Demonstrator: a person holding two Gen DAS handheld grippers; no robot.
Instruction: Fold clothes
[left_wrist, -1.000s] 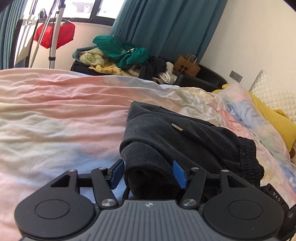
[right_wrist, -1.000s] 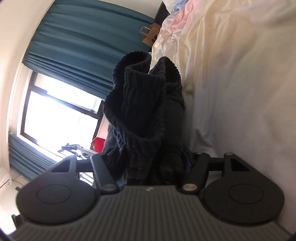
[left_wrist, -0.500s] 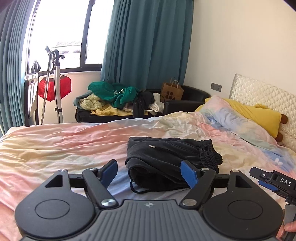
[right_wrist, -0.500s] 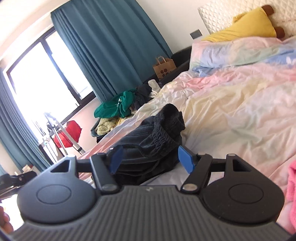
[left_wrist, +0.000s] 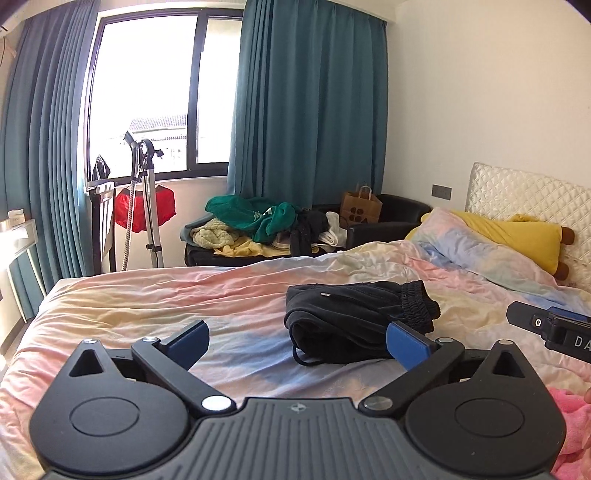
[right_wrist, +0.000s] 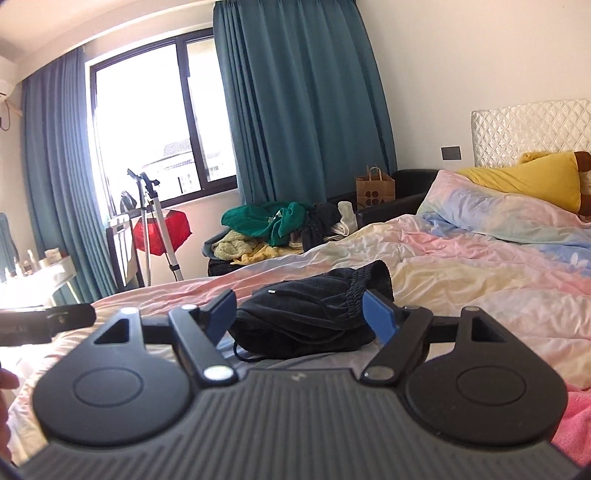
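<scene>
Now clear of the cloth, your left gripper and right gripper both hang back from the bed — a second ago each was clamped on the black shorts, the right one holding them bunched on edge. Both sets of jaws are opening, the left very wide, the right somewhat less so, and nothing sits between the blue pads in either view. The shorts lie folded in a compact bundle on the pastel duvet, near the middle of the bed, waistband toward the pillows, a drawstring loop trailing out at the near edge. That reads as one garment finished and released. The next piece is likely the pink fabric at the lower right corner — cut off by the frame, so you cannot tell what garment it is. More clothes sit heaped on the black sofa under the window. Only a sliver of your hand shows at each frame edge.
</scene>
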